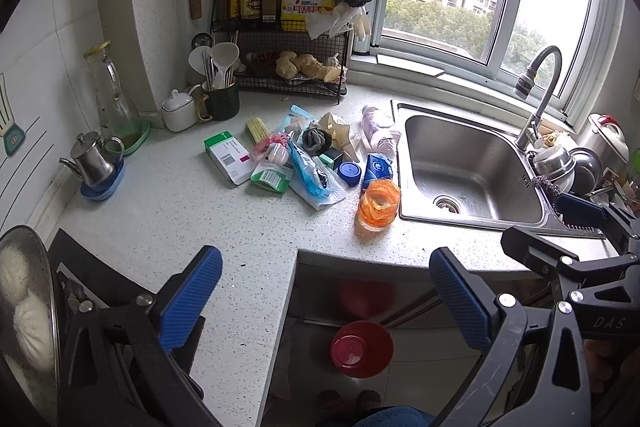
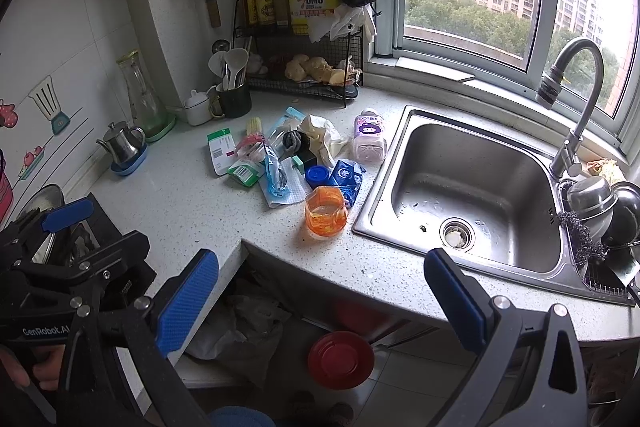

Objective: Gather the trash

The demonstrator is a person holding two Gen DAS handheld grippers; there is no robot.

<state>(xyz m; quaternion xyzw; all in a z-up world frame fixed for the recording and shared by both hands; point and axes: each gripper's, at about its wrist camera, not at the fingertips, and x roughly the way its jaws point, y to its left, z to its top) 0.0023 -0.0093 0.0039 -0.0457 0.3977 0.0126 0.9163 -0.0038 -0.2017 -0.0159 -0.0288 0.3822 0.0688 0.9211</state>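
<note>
Trash pile: I see the litter heaped mid-desk, just left of the sink (image 2: 472, 187): a green-and-white box (image 1: 230, 157), a blue wrapper (image 1: 308, 167) on a white cloth, a blue lid (image 1: 349, 173), a blue packet (image 1: 376, 167), a pale pink bottle (image 2: 370, 139) lying beside the sink rim.
Orange cup: an orange-wrapped cup (image 2: 325, 213) stands upright at the near edge of the pile, close to the sink corner.
Left gripper: my left gripper (image 1: 326, 301) hovers low in front of the desk (image 1: 168, 211) edge, jaws spread wide, nothing between the blue pads; it is well apart from the pile.
Right gripper: my right gripper (image 2: 322, 301) sits level with it, to its right, jaws likewise released and empty, pointing over the desk edge toward the cup.
Hands: a hand (image 2: 36, 367) grips the left tool's handle, seen from the right wrist.
Below: a red bin (image 2: 340, 359) stands on the floor under the desk edge.
Behind: a wire rack (image 1: 288, 59) with bottles against the wall.
</note>
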